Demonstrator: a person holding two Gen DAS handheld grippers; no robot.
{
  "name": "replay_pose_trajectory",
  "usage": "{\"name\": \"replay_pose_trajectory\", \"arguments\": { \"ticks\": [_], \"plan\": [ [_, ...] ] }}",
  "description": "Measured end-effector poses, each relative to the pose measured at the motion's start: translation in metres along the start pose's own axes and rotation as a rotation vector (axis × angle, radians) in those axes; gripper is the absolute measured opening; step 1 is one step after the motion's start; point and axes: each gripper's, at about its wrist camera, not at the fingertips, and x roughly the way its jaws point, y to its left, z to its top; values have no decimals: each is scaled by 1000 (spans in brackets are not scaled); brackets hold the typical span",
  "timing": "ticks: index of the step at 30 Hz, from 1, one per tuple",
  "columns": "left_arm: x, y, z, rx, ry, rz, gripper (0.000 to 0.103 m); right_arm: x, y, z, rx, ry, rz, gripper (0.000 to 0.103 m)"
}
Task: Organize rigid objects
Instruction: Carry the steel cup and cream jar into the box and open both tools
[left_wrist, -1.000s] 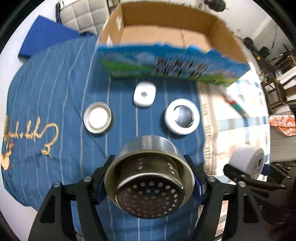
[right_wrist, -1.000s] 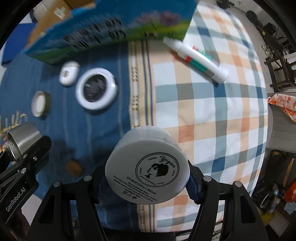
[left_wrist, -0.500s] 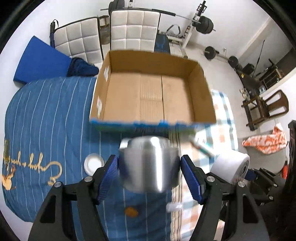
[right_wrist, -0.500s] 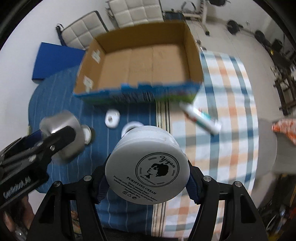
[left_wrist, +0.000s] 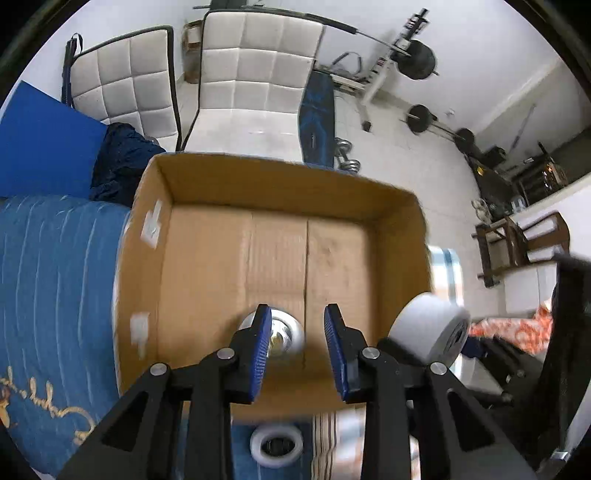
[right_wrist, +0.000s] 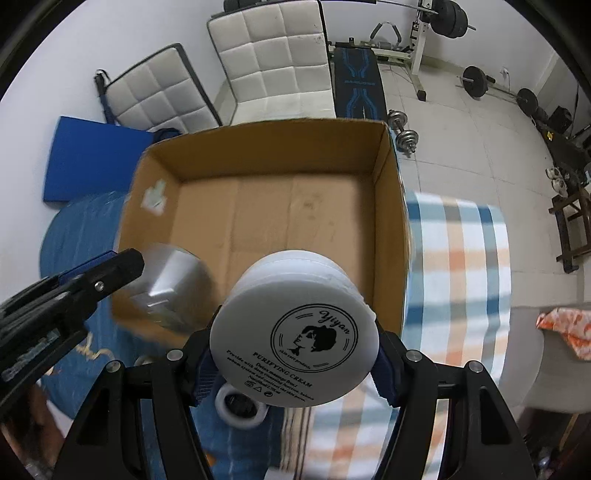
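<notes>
An open cardboard box (left_wrist: 207, 177) stands on the bed; it also shows in the right wrist view (right_wrist: 388, 177). My left gripper (left_wrist: 297, 350) is open above the box's near side. The steel strainer cup (left_wrist: 280, 334) sits blurred below and between its blue pads (left_wrist: 258, 354), inside the box. In the right wrist view the cup (right_wrist: 173, 280) shows blurred beside the left gripper's fingers (right_wrist: 122, 266). My right gripper (right_wrist: 291, 365) is shut on a white cream jar (right_wrist: 295, 332), held above the box's near right corner. The jar shows in the left wrist view (left_wrist: 428, 328).
A white ring-shaped lid (left_wrist: 276, 445) lies on the blue striped cover (left_wrist: 55, 277) just in front of the box; it also shows in the right wrist view (right_wrist: 240, 406). A plaid cloth (right_wrist: 454, 266) lies to the right. White chairs (left_wrist: 255, 74) and gym weights (right_wrist: 402, 136) stand beyond the bed.
Both grippers rose and moved forward over the box. My left gripper opened and the steel cup left its pads and dropped into the box. The right gripper still holds the jar.
</notes>
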Motion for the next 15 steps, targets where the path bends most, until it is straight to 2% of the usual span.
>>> {"name": "replay_pose_trajectory", "arguments": {
  "ticks": [3,8,13,15],
  "plan": [
    [38,4,28,0,8,39,26,42,-3,26,-12,37,-23,69],
    [114,25,59,-43,129,105,26,115,-8,64,-35,117,-108,70],
    [152,37,65,-40,186,182,27,141,-8,85,-50,119,-214,70],
    [160,40,66,-48,200,174,28,144,-5,92,-58,121,-232,70]
  ]
}}
